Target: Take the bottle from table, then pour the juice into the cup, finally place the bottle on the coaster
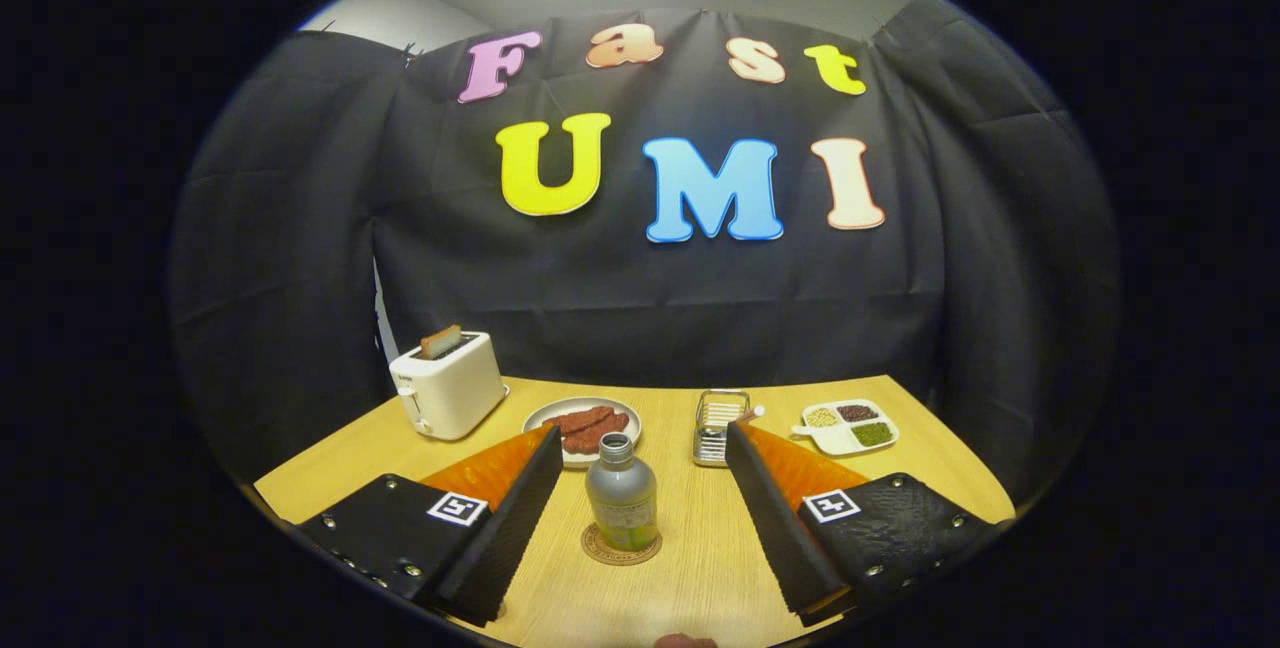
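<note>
A small clear bottle point(621, 493) with a grey neck and yellow-green juice in its lower part stands upright on a round brown coaster point(621, 546) on the wooden table point(700, 568). My gripper point(640, 443) is open, its two black fingers with orange backs spread wide on either side of the bottle. The bottle stands between the fingers, touching neither. The left finger point(520, 518) and the right finger point(775, 518) each keep a clear gap from it. I see no cup.
Beyond the fingers stand a white toaster point(447, 384) with a slice in it, a plate of reddish-brown food point(585, 425), a small metal rack point(720, 425) and a white divided dish of seeds point(847, 425). The black cloth wall closes the back.
</note>
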The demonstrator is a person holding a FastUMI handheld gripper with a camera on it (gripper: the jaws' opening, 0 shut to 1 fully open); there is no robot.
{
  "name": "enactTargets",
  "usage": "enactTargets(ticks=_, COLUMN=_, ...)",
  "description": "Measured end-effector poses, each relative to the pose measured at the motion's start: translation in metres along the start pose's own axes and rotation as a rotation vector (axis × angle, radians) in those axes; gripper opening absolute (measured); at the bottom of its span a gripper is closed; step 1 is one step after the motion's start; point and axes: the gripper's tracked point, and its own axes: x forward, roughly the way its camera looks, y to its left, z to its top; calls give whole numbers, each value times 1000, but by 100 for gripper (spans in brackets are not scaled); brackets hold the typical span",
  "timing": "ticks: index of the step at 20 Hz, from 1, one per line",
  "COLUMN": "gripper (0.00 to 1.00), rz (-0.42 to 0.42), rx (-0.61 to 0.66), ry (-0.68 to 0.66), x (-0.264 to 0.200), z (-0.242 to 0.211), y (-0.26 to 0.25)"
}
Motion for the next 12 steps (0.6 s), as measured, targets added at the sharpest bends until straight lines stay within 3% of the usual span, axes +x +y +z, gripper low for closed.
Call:
enactTargets(ticks=5, gripper=99, rz=-51, rx=-28, ry=-98, x=-59, z=53, y=-14)
enactTargets(ticks=12, gripper=99, rz=-112, rx=11, ry=-194, x=-129, z=82, y=-33)
